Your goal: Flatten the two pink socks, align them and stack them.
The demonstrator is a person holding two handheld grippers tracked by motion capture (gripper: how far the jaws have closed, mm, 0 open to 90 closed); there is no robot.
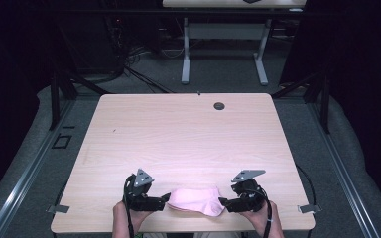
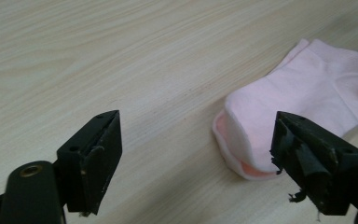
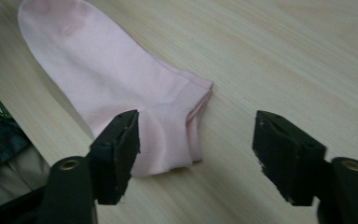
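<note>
A pair of pale pink ankle socks [image 1: 197, 201] lies flat, one on the other, near the table's front edge. My left gripper [image 1: 164, 201] sits just left of the toe end, open; in the left gripper view the rounded toe [image 2: 256, 135] lies close to the right jaw, nothing held between the jaws. My right gripper [image 1: 223, 203] is at the cuff end, open. In the right gripper view the socks [image 3: 121, 84] stretch away to the upper left, the cuff edge [image 3: 198, 121] lying between the jaws, the left jaw over the fabric.
The light wooden table [image 1: 178, 134] has a round cable hole [image 1: 219, 106] near its far edge. Another table's legs [image 1: 185, 54] stand on the floor beyond. Dark frame rails run along both sides. The person's clothing [image 3: 0, 140] shows past the front edge.
</note>
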